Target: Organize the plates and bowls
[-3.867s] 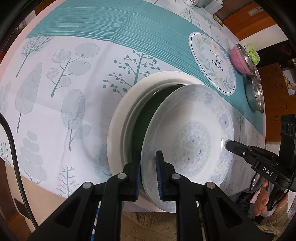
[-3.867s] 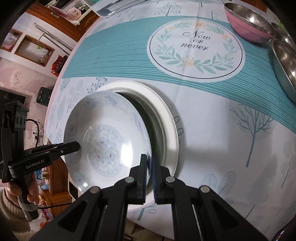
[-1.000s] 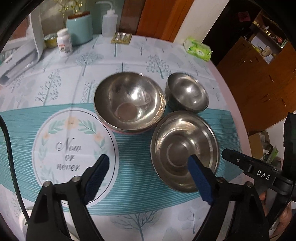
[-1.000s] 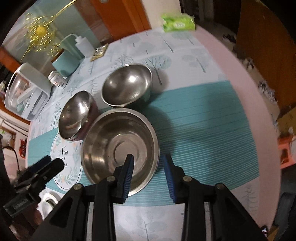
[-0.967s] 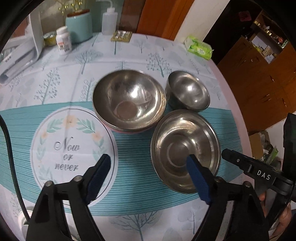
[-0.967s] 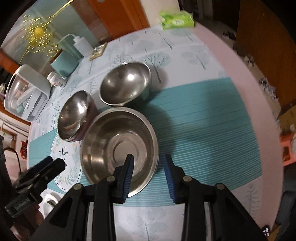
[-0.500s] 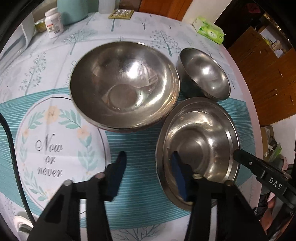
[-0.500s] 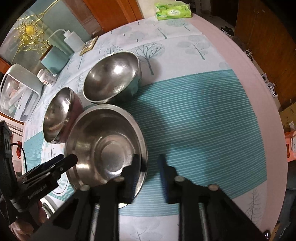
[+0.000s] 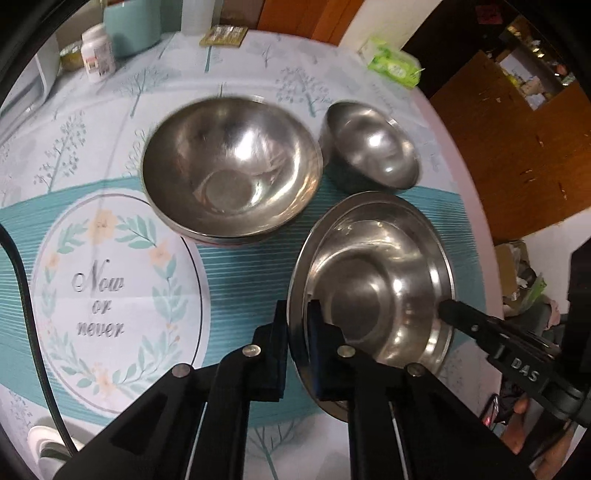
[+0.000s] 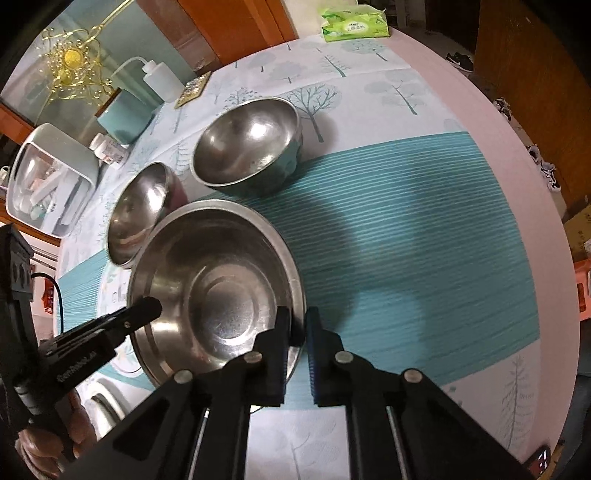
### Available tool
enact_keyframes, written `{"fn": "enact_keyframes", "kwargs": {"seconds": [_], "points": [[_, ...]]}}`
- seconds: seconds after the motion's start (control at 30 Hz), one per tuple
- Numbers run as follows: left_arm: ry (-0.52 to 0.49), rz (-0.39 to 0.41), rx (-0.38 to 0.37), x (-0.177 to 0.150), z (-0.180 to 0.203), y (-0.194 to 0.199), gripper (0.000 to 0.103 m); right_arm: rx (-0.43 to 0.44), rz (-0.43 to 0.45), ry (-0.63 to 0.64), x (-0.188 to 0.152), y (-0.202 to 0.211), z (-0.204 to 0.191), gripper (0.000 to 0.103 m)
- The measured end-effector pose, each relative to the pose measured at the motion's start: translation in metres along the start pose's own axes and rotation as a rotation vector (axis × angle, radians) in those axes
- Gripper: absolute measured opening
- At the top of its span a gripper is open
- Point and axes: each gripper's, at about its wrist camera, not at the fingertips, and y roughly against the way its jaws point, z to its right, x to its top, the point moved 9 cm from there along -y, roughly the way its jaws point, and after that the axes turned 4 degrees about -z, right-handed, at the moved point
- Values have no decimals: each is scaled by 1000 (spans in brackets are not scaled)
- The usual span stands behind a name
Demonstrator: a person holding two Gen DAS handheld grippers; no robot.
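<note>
A wide shallow steel bowl point(image 9: 373, 280) sits nearest on the teal band of the tablecloth; it also shows in the right wrist view point(image 10: 218, 291). My left gripper point(image 9: 297, 332) is shut on its left rim. My right gripper point(image 10: 297, 328) is shut on its right rim. Behind it stands a large steel bowl with a pink outside point(image 9: 231, 170), seen edge-on in the right wrist view point(image 10: 140, 214). A smaller deep steel bowl point(image 9: 371, 149) stands to the right of that one point(image 10: 247, 142).
White plates point(image 9: 44, 443) peek in at the lower left table edge. A pill bottle point(image 9: 98, 57), teal canister point(image 10: 123, 116), squeeze bottle point(image 10: 159, 77), white caddy point(image 10: 48, 184) and green tissue pack point(image 10: 354, 24) line the far side. The table edge curves close on the right.
Both grippers left the floral plate and moved to the steel bowls. Over the last second each closed from open onto opposite rims of the shallow steel bowl.
</note>
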Motion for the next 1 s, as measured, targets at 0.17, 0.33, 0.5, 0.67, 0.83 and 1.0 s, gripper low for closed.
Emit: {"fn": "enact_keyframes", "kwargs": {"seconds": [0.17, 0.33, 0.5, 0.67, 0.83, 1.0], "points": [[-17, 67, -13, -10, 3, 44, 8, 41, 50, 19, -13, 32, -22, 9], [-53, 141, -23, -29, 2, 95, 8, 88, 113, 51, -33, 71, -46, 9], [-97, 163, -32, -62, -7, 129, 8, 110, 140, 88, -63, 95, -65, 9], [-147, 98, 2, -113, -19, 126, 10, 104, 104, 128, -106, 90, -75, 9], [-156, -8, 44, -160, -37, 92, 11, 78, 12, 137, -146, 59, -75, 10], [-115, -107, 38, -196, -51, 60, 11, 71, -73, 110, -173, 32, -66, 9]]}}
